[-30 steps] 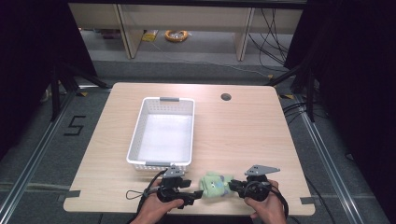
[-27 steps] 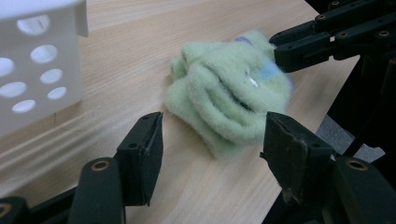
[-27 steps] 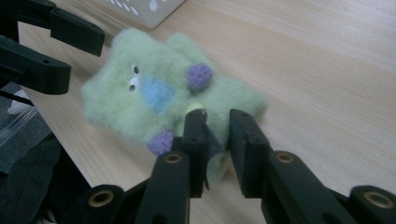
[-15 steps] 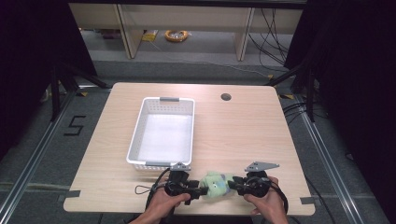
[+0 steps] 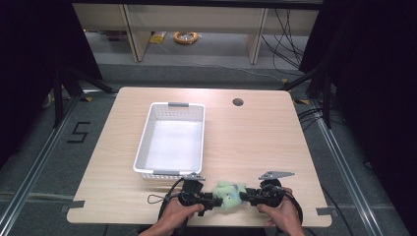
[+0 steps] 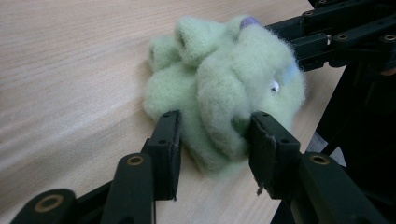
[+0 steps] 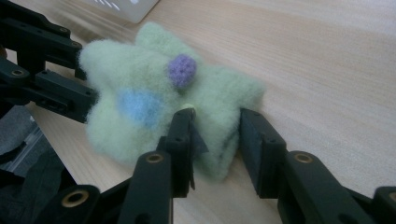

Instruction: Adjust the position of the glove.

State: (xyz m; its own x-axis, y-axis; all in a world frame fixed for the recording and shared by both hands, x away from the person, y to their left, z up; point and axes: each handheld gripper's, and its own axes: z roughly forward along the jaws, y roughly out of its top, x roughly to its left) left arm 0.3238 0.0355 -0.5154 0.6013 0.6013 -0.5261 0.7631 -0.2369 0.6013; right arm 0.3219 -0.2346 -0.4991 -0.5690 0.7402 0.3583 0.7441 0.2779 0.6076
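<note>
Your left hand-held gripper (image 6: 212, 140) has just been closing and now pinches the green fuzzy toy (image 5: 227, 194) at the table's near edge; your right hand-held gripper (image 7: 215, 135), just eased wider, clasps its other end.

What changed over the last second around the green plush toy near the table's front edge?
The left gripper edged in toward the green plush toy, its jaws closing onto one side. The right gripper, already on the other side, has been opening slightly with plush between its jaws. The white basket stayed put.

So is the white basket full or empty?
Empty: the white basket shows its bare bottom, and the fuzzy green toy lies outside it on the table.
</note>
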